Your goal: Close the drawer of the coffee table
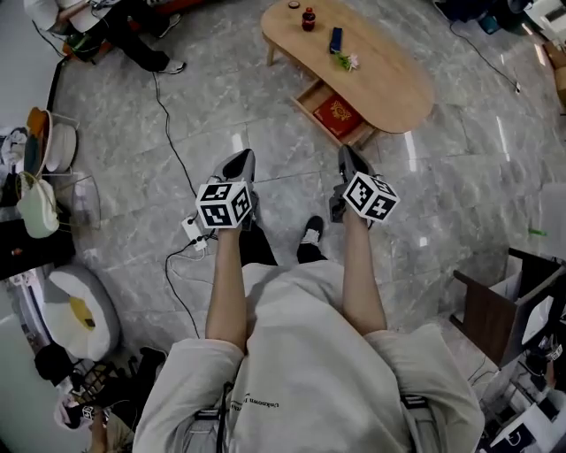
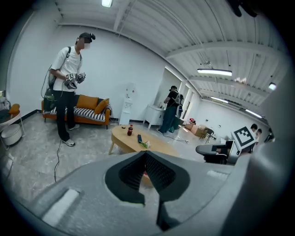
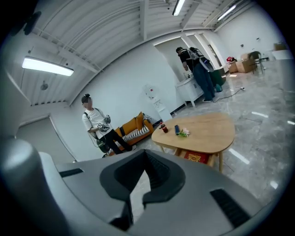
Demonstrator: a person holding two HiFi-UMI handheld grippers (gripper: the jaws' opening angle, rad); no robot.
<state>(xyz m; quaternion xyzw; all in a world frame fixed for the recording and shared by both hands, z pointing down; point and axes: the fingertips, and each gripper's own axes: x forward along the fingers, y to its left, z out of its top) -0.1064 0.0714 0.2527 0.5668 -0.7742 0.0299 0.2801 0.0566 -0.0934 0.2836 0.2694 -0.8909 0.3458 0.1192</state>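
drawer (image 1: 320, 123) hangs open under the far low bench (image 1: 389, 80), well apart from you.
left gripper (image 1: 241, 161) and right gripper (image 1: 347, 156) fingers closed, empty; probably a light, stiff slider, so push its wooden front.

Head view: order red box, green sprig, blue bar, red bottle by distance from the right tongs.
From the right tongs:
1. Red patterned box, in open drawer.
2. Green leafy sprig, on the wooden tabletop.
3. Dark blue flat bar, just beyond.
4. Small red bottle, far end.
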